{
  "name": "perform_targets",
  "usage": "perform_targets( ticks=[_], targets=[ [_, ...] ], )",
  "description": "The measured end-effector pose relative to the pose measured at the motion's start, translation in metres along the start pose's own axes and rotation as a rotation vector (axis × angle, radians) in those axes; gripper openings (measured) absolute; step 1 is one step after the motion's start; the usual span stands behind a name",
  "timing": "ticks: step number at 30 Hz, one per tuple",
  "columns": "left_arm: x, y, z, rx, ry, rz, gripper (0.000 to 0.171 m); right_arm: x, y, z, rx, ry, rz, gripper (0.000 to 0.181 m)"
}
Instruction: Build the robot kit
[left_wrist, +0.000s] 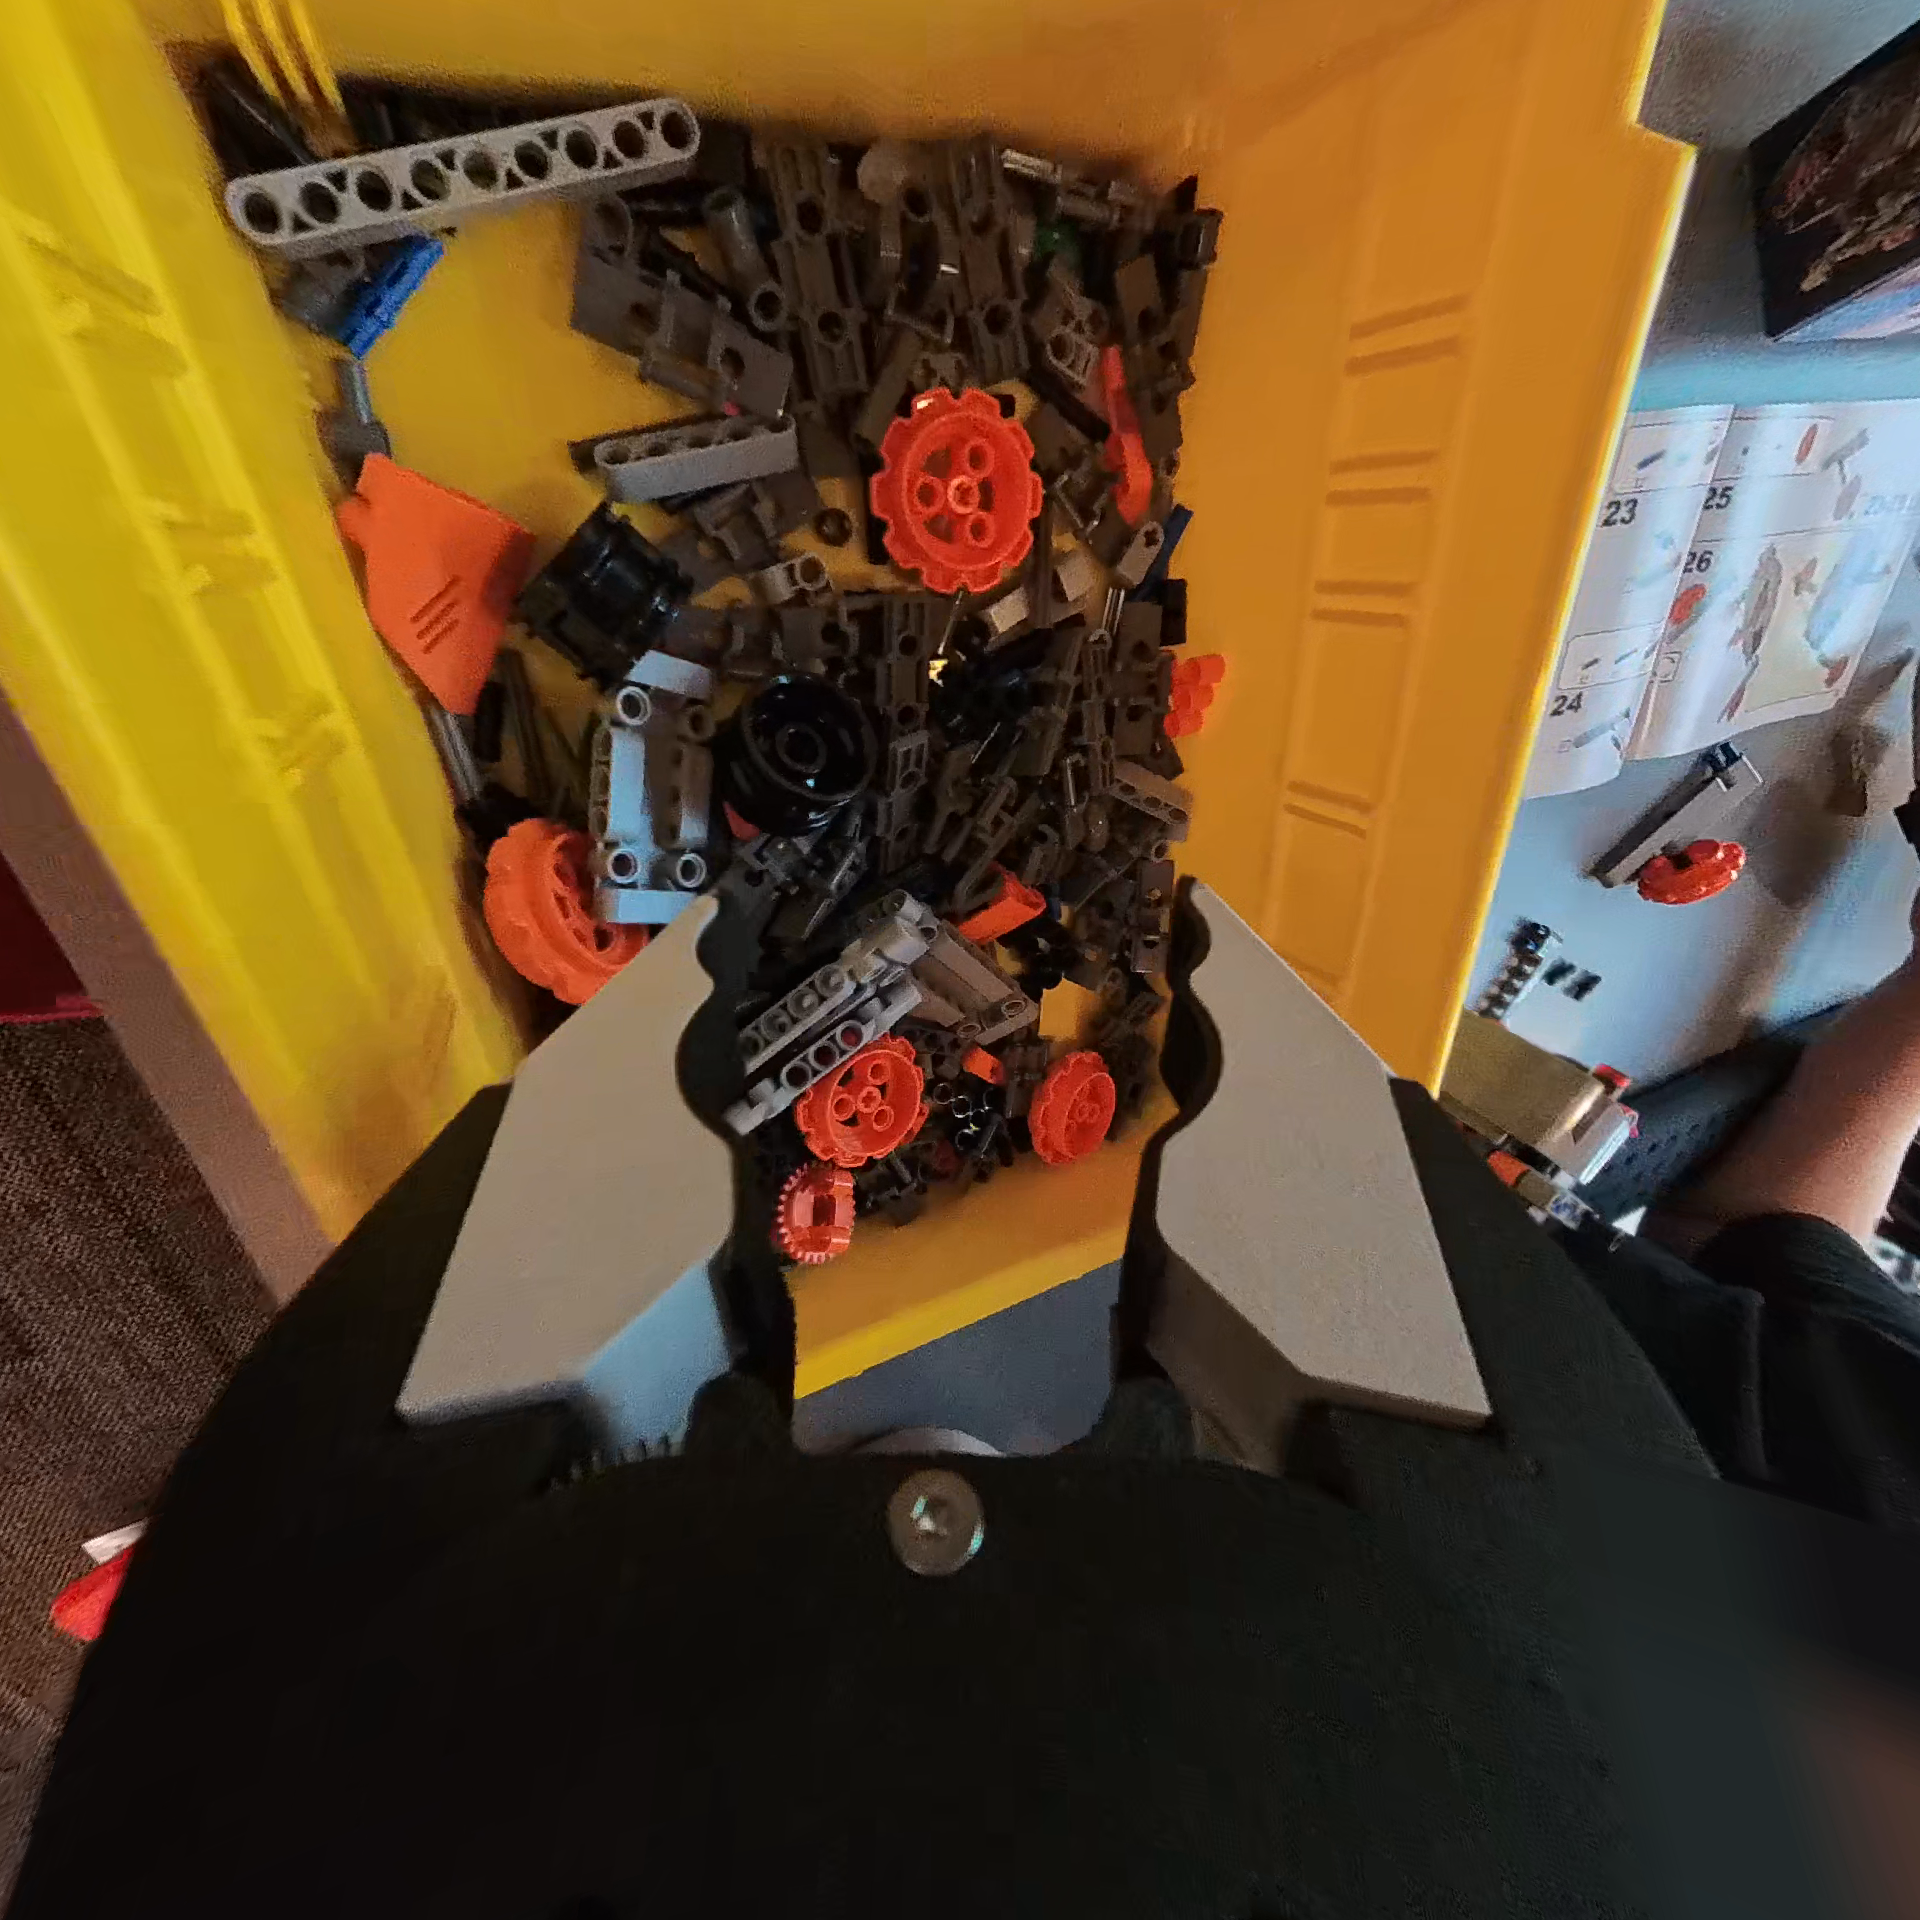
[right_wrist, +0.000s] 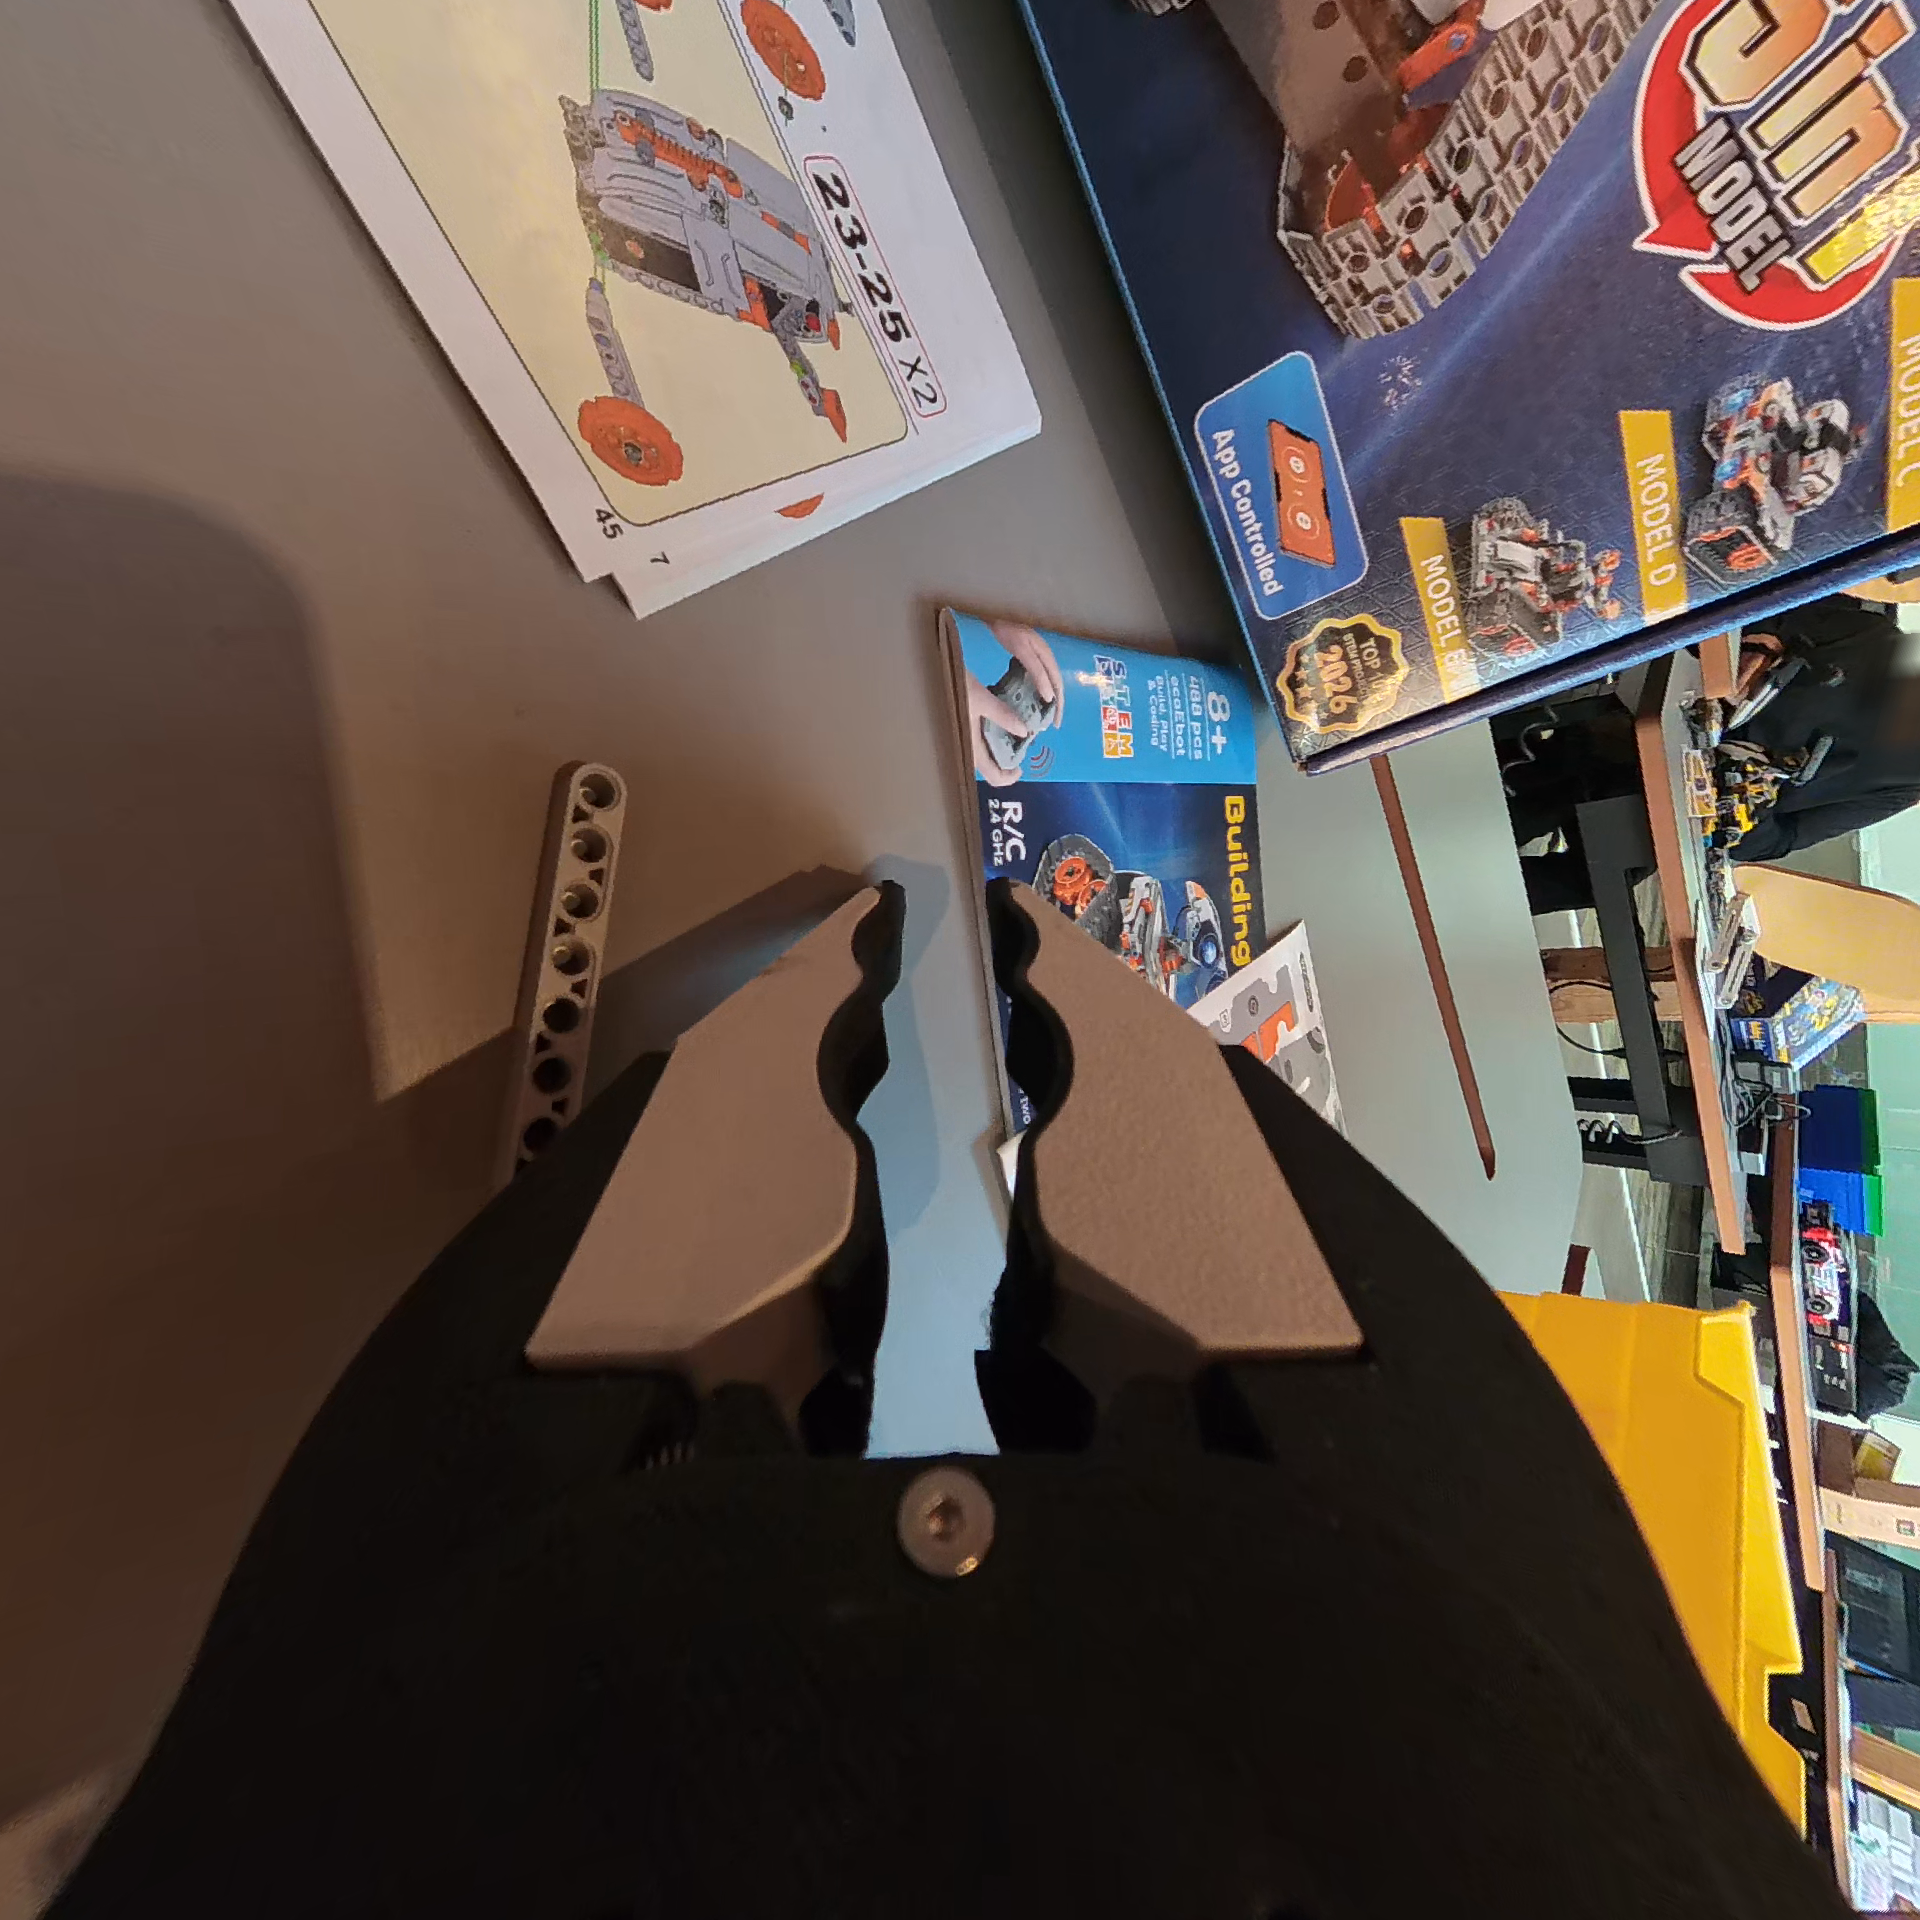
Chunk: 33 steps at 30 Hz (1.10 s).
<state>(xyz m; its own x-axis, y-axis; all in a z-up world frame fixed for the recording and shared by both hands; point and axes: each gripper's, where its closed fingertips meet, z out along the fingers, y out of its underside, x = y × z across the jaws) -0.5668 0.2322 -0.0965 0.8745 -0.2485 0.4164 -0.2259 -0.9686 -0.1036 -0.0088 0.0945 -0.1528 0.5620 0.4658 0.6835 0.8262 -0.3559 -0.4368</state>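
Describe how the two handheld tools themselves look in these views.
Both match. The left tool has two grey, matte, wedge-shaped fingers with wavy black inner pads, set in a broad black body with one silver hex-socket screw at its centre. The right tool has the same grey fingers, black pads, black body and silver screw. No cables or markings show.

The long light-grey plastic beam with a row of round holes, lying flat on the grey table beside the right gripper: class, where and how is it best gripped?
Grip the long light-grey plastic beam across its narrow width, near mid-length, coming from above. It lies flat on the grey table with both long edges free; its near end is hidden behind the right gripper, which would probably need to open wider.
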Motion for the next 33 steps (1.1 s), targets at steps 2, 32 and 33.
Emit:
perform_targets(
  ticks=[2,32,33],
  targets=[
    [-0.008,0.002,-0.004,0.007,-0.041,-0.017,0.078,0.001,-0.001,-0.001,0.003,0.004,0.0,0.015],
    [-0.032,0.05,0.047,-0.404,-0.294,0.03,0.124,0.002,-0.002,-0.003,0.009,0.007,-0.008,0.015],
    [-0.029,0.046,0.049,-0.39,-0.278,0.035,0.125,0.002,-0.002,-0.004,0.009,0.008,-0.01,0.015]
  ],
)
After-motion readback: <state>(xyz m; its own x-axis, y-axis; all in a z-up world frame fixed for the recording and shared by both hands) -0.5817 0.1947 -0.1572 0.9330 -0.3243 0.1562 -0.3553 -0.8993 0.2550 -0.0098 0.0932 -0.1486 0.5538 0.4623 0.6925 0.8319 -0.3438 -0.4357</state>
